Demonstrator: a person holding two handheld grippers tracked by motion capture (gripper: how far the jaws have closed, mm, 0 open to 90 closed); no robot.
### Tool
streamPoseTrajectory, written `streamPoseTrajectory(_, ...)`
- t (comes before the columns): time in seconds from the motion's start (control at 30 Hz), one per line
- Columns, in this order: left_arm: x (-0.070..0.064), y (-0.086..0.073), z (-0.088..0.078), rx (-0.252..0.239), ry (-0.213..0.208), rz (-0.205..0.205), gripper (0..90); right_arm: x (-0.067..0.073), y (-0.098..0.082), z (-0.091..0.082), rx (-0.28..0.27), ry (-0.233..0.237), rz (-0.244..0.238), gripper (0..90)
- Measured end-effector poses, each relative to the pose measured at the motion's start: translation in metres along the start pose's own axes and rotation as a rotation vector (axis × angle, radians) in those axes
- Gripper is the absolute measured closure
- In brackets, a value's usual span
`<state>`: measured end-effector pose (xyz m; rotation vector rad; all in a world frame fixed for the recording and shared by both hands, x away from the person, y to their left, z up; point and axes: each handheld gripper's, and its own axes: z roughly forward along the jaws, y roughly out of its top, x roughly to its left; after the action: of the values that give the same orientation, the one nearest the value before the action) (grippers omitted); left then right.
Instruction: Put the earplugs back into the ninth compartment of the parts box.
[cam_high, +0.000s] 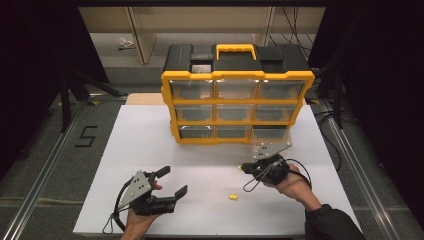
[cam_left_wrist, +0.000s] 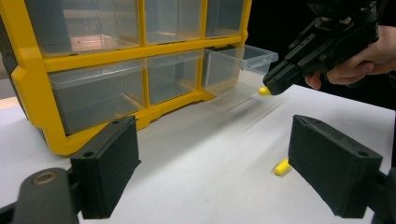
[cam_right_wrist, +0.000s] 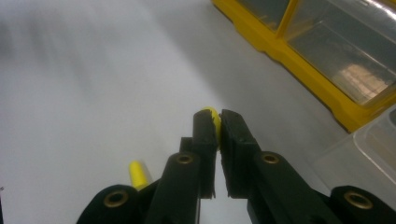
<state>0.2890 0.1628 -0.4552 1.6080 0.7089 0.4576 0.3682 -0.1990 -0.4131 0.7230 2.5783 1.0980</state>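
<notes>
My right gripper (cam_high: 243, 168) (cam_right_wrist: 217, 125) is shut on a small yellow plug (cam_right_wrist: 212, 115), whose tip pokes out at the jaw ends (cam_left_wrist: 264, 91). It hangs above the white table, just left of the pulled-out clear drawer (cam_high: 270, 140) at the bottom right of the yellow-and-black organiser (cam_high: 237, 105). A second yellow plug (cam_high: 232, 197) (cam_left_wrist: 281, 166) (cam_right_wrist: 137, 173) lies on the table between the two grippers. My left gripper (cam_high: 173, 180) (cam_left_wrist: 224, 163) rests low at the front left, its jaws wide open with nothing between them.
The white table board (cam_high: 150, 145) has bare room in front of the organiser. The organiser's other clear drawers (cam_left_wrist: 95, 93) are shut. Dark floor, metal rails and stands surround the table; cables run at the right.
</notes>
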Motion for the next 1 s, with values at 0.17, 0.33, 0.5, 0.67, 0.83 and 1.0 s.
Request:
streamPoseTrajectory(0.17, 0.0, 0.0, 0.0, -0.002, 0.001, -0.001, 16.0, 0.001, 0.003, 0.001, -0.003, 0.0, -0.008, 85.3)
streamPoseTrajectory(0.33, 0.0, 0.0, -0.001, -0.004, 0.002, 0.001, 16.0, 0.0, 0.009, -0.002, -0.021, -0.01, -0.012, 85.3)
streamPoseTrajectory(0.5, 0.0, 0.0, 0.0, -0.004, 0.001, 0.004, 16.0, -0.002, 0.013, -0.005, -0.041, -0.02, -0.011, 85.3)
streamPoseTrajectory(0.67, 0.0, 0.0, -0.001, -0.004, 0.002, 0.003, 16.0, -0.008, 0.016, -0.012, -0.074, -0.048, 0.004, 85.2)
streamPoseTrajectory(0.83, 0.0, 0.0, -0.001, -0.004, 0.002, 0.004, 16.0, -0.018, 0.018, -0.023, -0.124, -0.095, 0.039, 85.0)
streamPoseTrajectory(1.0, 0.0, 0.0, -0.001, -0.008, 0.001, 0.005, 16.0, -0.028, 0.017, -0.029, -0.152, -0.152, 0.085, 85.0)
